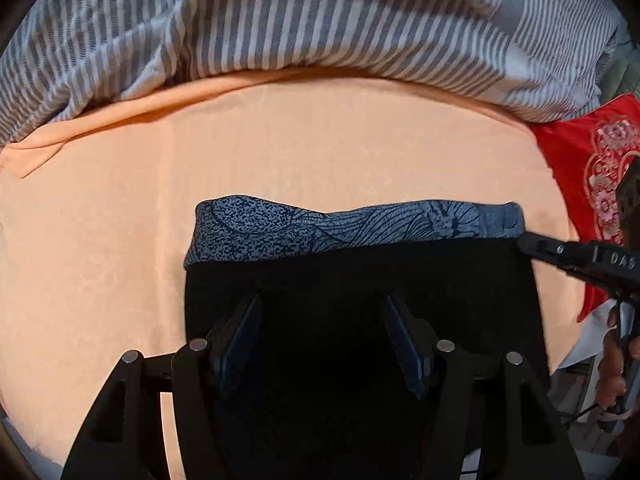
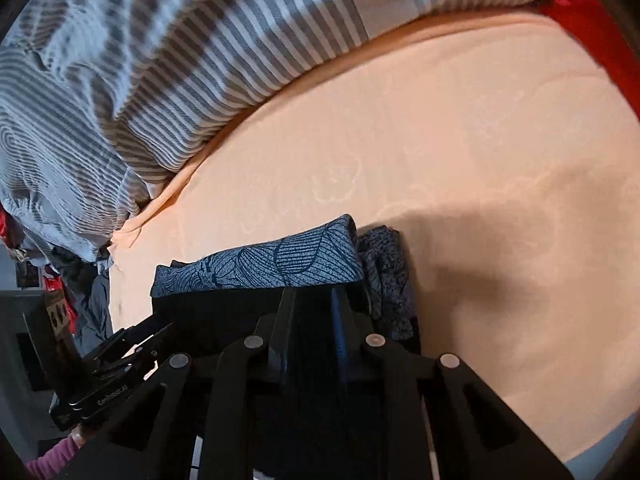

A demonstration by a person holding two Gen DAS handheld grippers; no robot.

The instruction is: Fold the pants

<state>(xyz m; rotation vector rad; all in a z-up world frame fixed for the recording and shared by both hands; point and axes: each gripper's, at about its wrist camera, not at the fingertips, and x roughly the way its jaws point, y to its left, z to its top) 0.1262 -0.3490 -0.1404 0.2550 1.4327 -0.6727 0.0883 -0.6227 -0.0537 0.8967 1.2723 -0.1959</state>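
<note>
Soft black pants [image 1: 360, 280] will flop – pinch the corners; right gripper [image 2: 314, 300] nearly closed, apparently nipping fabric – left gripper [image 1: 320, 320] half-open, holding nothing

looks like a bedroom at home: a bed with a peach sheet [image 1: 320, 140], striped duvet [image 1: 280, 20] and a red pillow [image 1: 580, 148]
</note>
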